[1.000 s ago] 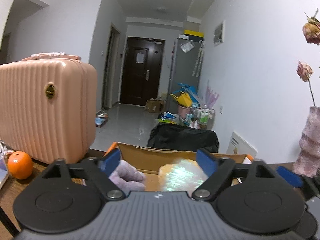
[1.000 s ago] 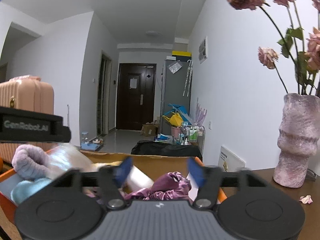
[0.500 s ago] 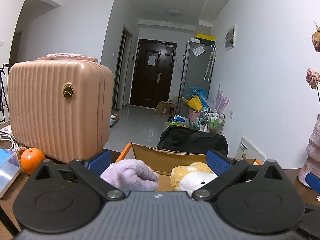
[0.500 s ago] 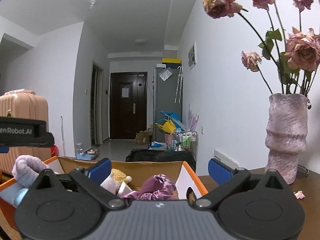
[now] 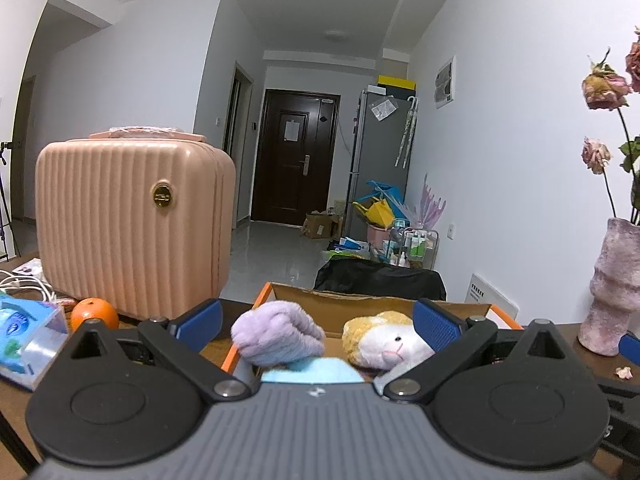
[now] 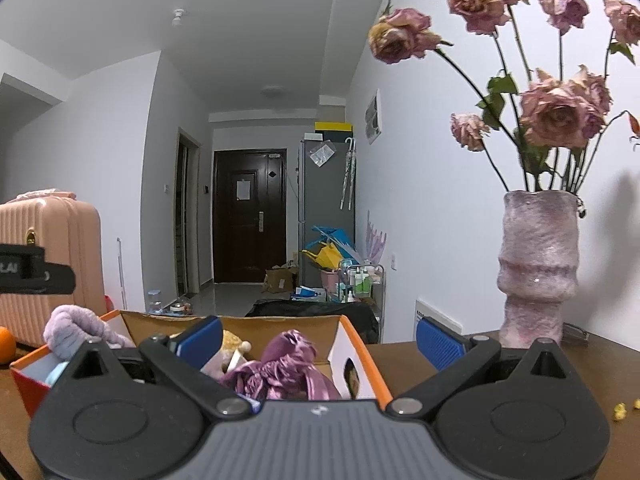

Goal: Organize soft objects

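Observation:
An orange-edged cardboard box (image 5: 360,302) holds soft things: a lilac fuzzy roll (image 5: 278,338), a yellow and white plush toy (image 5: 386,344) and a light blue cloth (image 5: 312,372). In the right wrist view the box (image 6: 360,356) also holds a shiny purple fabric (image 6: 286,368) and the lilac roll (image 6: 76,330). My left gripper (image 5: 316,320) is open and empty, above the box's near side. My right gripper (image 6: 320,338) is open and empty, above the box's right end.
A pink suitcase (image 5: 132,228) stands left of the box, with an orange (image 5: 95,312) and a blue tissue pack (image 5: 24,340) in front of it. A pink vase (image 6: 536,268) with dried roses stands to the right. Small crumbs (image 6: 620,412) lie on the brown table.
Both grippers have pulled back and up from the box. The right gripper has opened wide. The plush toy and the blue cloth now show in the left wrist view.

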A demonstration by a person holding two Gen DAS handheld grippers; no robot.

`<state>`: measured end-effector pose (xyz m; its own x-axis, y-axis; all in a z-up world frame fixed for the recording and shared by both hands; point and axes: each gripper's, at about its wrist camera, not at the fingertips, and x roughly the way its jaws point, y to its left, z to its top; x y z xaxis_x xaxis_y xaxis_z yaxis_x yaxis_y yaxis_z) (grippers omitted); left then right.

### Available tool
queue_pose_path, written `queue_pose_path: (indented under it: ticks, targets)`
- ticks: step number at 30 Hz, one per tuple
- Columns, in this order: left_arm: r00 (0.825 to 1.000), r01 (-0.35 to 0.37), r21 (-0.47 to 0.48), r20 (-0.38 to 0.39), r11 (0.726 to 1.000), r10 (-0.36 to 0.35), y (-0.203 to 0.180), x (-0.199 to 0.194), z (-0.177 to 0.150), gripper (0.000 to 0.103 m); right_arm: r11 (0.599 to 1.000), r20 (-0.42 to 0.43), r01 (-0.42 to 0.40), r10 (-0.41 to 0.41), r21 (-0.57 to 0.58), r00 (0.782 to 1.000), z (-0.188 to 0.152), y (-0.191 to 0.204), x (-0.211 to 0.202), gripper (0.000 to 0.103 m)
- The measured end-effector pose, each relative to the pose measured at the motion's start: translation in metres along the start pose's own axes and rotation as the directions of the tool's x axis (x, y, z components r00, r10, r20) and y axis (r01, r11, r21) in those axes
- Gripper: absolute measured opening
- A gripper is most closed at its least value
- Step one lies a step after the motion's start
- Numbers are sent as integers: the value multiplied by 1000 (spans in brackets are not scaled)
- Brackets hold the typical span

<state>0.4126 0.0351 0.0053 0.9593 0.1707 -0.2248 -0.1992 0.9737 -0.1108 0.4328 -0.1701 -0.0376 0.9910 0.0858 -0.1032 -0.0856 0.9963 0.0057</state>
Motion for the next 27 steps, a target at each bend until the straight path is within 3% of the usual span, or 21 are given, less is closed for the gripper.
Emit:
queue_pose_path:
  ticks: [12,27]
  targets:
    - [999,18,50,-32,999,-17,9,-63,-21,103,1000,-30,7,-7,9,1000,-4,-19,-69,103]
    - [994,90,107,-74,990,-82,12,-161,-49,103,1000,-93,-18,17,-9,996,-16,-32,-166,103]
